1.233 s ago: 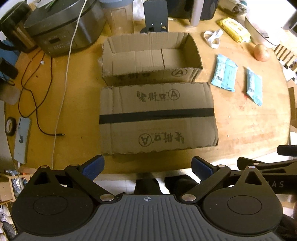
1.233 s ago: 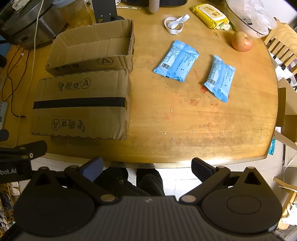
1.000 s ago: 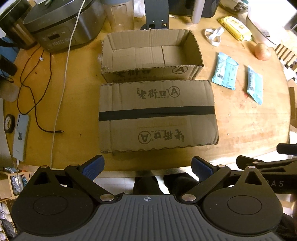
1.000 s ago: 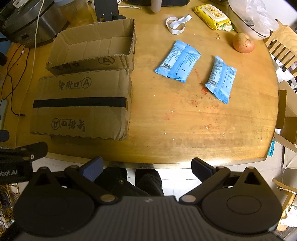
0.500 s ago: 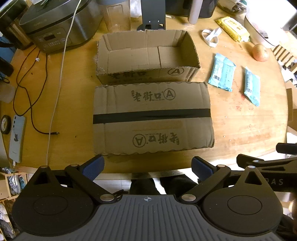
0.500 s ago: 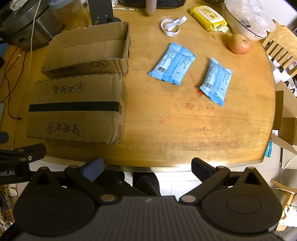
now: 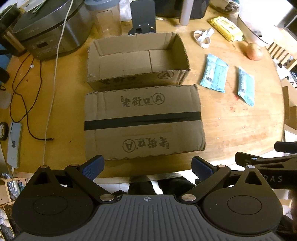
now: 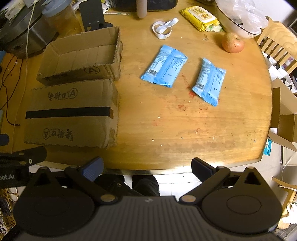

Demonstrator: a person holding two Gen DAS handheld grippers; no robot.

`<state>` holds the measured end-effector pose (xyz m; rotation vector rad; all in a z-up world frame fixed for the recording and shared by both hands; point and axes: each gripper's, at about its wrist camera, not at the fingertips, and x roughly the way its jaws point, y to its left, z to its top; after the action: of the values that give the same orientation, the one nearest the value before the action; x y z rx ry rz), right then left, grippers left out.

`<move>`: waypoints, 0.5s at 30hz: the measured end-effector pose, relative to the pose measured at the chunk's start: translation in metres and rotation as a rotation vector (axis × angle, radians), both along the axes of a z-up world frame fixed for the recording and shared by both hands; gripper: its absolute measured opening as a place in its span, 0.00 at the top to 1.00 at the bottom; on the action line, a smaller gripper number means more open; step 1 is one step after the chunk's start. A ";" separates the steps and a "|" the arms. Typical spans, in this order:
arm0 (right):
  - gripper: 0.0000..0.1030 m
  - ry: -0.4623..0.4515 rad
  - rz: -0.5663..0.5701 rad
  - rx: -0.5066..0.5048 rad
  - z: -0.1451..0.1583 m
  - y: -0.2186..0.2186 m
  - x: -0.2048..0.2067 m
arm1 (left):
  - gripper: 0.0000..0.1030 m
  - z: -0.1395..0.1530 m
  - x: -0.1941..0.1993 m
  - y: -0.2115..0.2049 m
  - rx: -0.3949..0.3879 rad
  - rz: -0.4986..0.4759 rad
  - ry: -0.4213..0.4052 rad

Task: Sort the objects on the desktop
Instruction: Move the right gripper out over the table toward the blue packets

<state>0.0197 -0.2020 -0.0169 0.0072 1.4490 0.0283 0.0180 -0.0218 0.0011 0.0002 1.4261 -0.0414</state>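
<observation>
An open cardboard box (image 7: pixel 137 61) (image 8: pixel 83 55) sits on the round wooden table (image 8: pixel 185 129), with nothing visible inside it. Right in front of it lies an upturned cardboard lid (image 7: pixel 143 122) (image 8: pixel 70 113) with a black tape stripe. Two blue packets lie to the right: a wider one (image 8: pixel 164 66) (image 7: pixel 214 72) and a narrower one (image 8: pixel 208 81) (image 7: pixel 246 86). My left gripper (image 7: pixel 147 166) hangs open above the table's near edge, just in front of the lid. My right gripper (image 8: pixel 146 166) is open too, at the near edge, well short of the packets.
At the back stand a rice cooker (image 7: pixel 50 31), a clear jar (image 7: pixel 107 18) and a black stand (image 7: pixel 143 16). A white strap (image 8: pixel 163 27), yellow wipes pack (image 8: pixel 200 16), apple (image 8: pixel 233 42) and bowl (image 8: pixel 241 18) lie back right. A phone (image 7: pixel 14 144) and cables (image 7: pixel 26 103) lie left.
Both cameras have pushed in towards the table, so the boxes and packets look larger and closer. Both grippers stayed open; nothing on the table moved.
</observation>
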 end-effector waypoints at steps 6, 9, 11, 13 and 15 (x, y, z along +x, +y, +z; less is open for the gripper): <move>0.00 0.002 -0.022 0.002 0.000 -0.008 0.000 | 0.00 0.002 0.002 -0.006 -0.018 -0.005 -0.001; 0.00 0.004 -0.031 0.002 0.000 -0.011 0.000 | 0.00 0.003 0.003 -0.009 -0.021 -0.010 -0.001; 0.00 0.004 -0.036 0.002 0.001 -0.012 0.000 | 0.00 0.002 0.005 -0.011 -0.018 -0.013 0.002; 0.00 0.003 -0.041 0.001 0.001 -0.013 0.000 | 0.00 0.002 0.006 -0.014 -0.014 -0.016 0.005; 0.00 0.001 -0.050 0.000 0.001 -0.017 0.000 | 0.00 0.002 0.007 -0.016 -0.013 -0.018 0.005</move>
<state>0.0195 -0.2191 -0.0155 0.0432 1.4493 -0.0122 0.0249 -0.0374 0.0033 0.0020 1.4309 -0.0659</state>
